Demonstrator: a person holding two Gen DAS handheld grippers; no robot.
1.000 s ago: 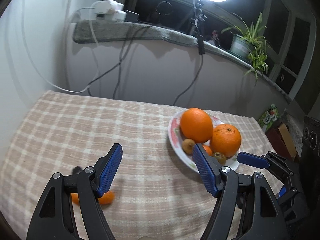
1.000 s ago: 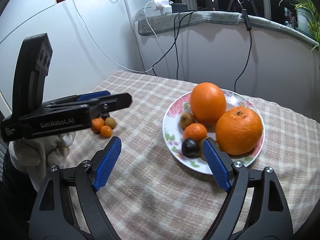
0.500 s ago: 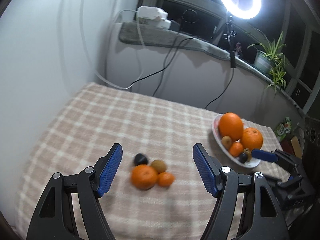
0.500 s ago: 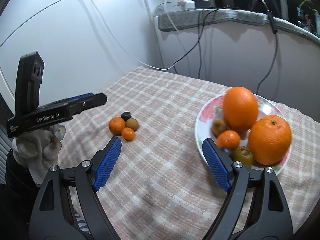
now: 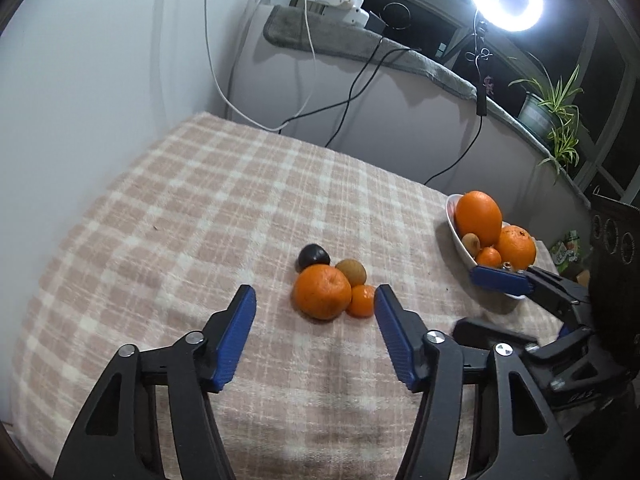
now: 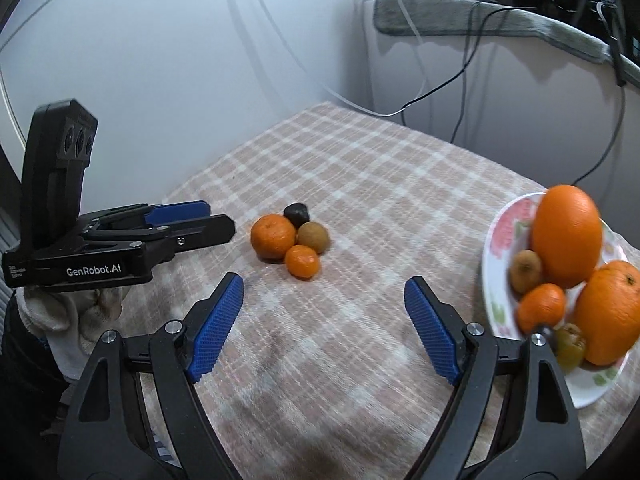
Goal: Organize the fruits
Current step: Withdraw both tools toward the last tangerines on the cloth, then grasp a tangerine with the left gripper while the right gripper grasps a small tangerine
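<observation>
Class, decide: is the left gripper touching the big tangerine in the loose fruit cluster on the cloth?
Apart. In the left wrist view the left gripper is open and short of the big tangerine, with bare checked cloth between.

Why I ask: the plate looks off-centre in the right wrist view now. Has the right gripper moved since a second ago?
Yes. The right gripper swung left and backed off: the plate, formerly centred, now sits at the right edge.

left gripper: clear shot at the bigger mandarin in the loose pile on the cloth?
Probably yes. The left gripper is open and empty, facing the mandarin; nothing lies between, though the small mandarin touches it.
</observation>
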